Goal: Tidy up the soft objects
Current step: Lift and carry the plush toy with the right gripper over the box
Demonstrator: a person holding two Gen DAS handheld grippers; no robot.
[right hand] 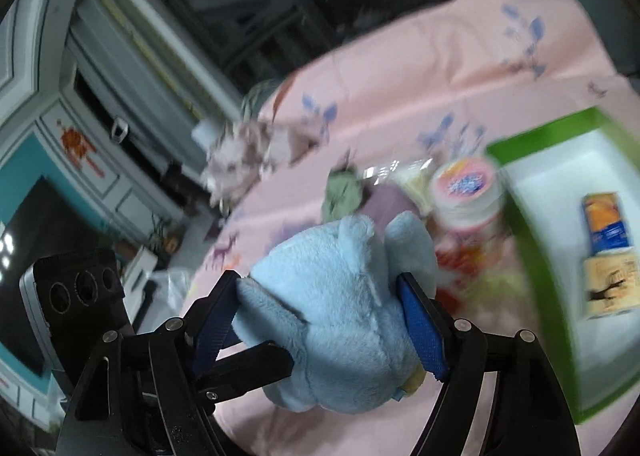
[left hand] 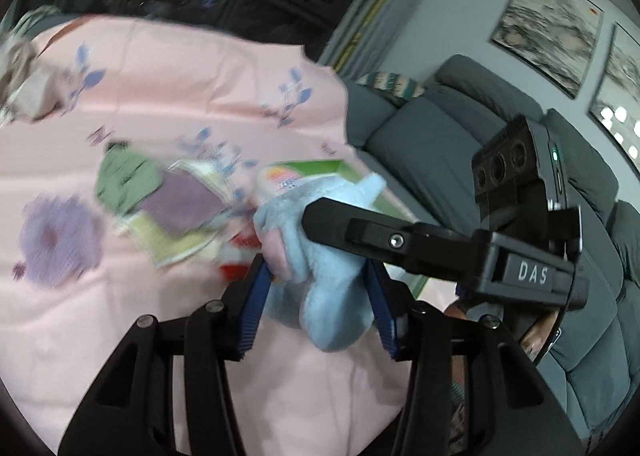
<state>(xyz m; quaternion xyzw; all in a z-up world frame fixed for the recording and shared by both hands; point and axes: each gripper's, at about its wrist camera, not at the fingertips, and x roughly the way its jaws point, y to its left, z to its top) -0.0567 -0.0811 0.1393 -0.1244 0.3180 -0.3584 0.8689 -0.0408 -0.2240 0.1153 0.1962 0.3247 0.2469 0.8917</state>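
Observation:
A light blue plush toy (left hand: 320,276) (right hand: 340,296) hangs above the pink flowered tablecloth (left hand: 160,96), held from two sides. My left gripper (left hand: 316,272) is shut on it, its blue pads (left hand: 256,296) pressing into the fur. My right gripper (right hand: 320,288) is shut on the same toy across its wide body. One black finger of the right gripper (left hand: 360,224) crosses the toy in the left wrist view. A finger of the left gripper (right hand: 248,368) shows low in the right wrist view.
A white box with a green rim (right hand: 520,224) holding small packets (right hand: 604,220) lies on the right. Beside it stands a tub with a pink lid (right hand: 466,188). A green cloth (left hand: 128,180), a purple cloth (left hand: 184,204) and a crumpled beige cloth (right hand: 240,160) lie on the table. A grey sofa (left hand: 420,128) stands beyond.

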